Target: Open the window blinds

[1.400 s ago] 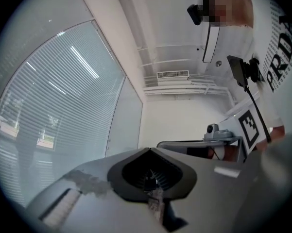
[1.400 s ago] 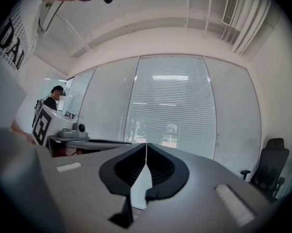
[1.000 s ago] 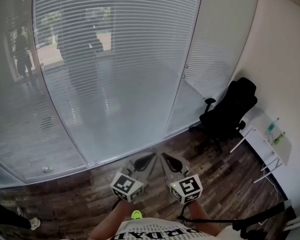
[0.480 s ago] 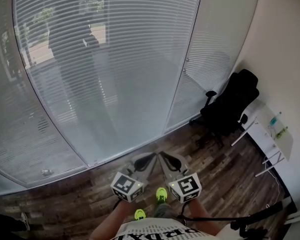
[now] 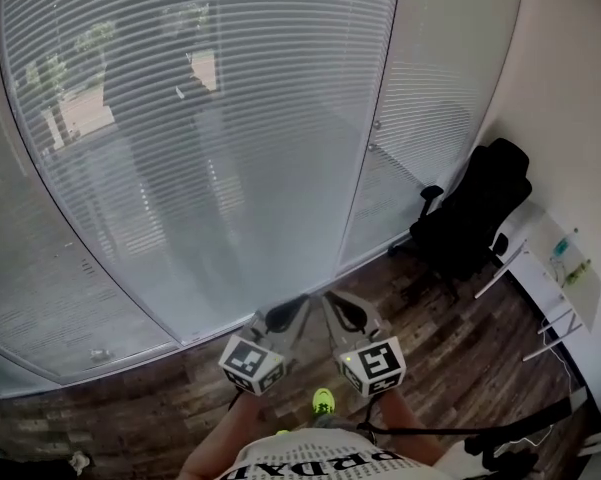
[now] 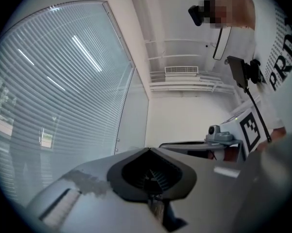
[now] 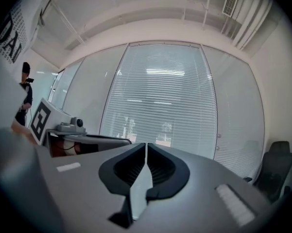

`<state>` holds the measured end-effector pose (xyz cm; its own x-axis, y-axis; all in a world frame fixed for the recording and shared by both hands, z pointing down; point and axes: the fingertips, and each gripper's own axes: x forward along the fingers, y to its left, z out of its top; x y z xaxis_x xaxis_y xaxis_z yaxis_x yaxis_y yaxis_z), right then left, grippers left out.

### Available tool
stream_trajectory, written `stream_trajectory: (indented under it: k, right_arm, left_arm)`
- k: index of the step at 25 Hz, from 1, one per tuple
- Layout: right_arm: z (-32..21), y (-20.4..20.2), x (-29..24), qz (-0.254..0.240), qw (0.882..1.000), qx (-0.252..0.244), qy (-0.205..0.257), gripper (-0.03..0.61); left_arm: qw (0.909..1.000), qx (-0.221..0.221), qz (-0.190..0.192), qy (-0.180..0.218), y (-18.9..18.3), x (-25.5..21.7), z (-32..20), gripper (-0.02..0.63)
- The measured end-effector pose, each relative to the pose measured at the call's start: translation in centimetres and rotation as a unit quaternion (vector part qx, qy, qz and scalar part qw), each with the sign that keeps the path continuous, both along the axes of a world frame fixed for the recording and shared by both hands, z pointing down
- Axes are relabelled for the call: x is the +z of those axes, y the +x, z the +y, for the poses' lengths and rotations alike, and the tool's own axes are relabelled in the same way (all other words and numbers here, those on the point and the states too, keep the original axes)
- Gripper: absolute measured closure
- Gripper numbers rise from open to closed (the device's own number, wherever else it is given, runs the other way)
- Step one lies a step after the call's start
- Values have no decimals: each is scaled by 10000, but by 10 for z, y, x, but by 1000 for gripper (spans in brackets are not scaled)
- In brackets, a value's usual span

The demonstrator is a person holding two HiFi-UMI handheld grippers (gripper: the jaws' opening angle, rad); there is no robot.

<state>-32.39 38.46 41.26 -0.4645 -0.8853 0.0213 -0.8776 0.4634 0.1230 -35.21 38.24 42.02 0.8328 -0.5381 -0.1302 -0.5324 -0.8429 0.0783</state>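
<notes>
The window blinds [image 5: 200, 118] fill the glass wall ahead of us. Their slats are down and run the full height of the panes, with daylight and trees dimly showing through. Below them lies the wooden floor [image 5: 450, 358], and we stand well back from the glass. At the right a black office chair [image 5: 470, 223] sits near the wall, just beside a white worktop [image 5: 565, 268].

We hold both tools low and side by side in front of us, pointing toward the window. The left gripper [image 5: 300, 303] has its fingers closed together with nothing between them. The right gripper [image 5: 330, 300] is closed to a thin slit and also empty. Neither touches anything.

We judge this to be the approach step, since nothing on the blinds has been reached yet. Two small knobs [image 5: 376, 124] sit on the frame between the panes, and they may be the control, though we cannot tell from here. Next we would need to come up to the frame, find the control, and spread one pair of fingers to take it.
</notes>
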Motion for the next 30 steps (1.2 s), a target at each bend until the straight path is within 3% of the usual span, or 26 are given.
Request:
stream_trajectory:
  k: [8, 16, 21, 30]
  right_arm:
    - [-105, 93, -9, -24, 10000, -16, -64, 558]
    - [-173, 195, -13, -12, 9997, -206, -128, 558]
    - [-155, 211, 1, -148, 9997, -132, -145, 558]
    - [-186, 224, 6, -175, 9998, -29, -81, 558]
  left_arm:
    - [10000, -23, -26, -53, 93, -9, -106, 620]
    - [9997, -127, -111, -154, 199, -12, -180, 620]
    - [9995, -135, -283, -97, 209, 1, -159, 620]
    - [9993, -131, -311, 131, 224, -5, -188, 620]
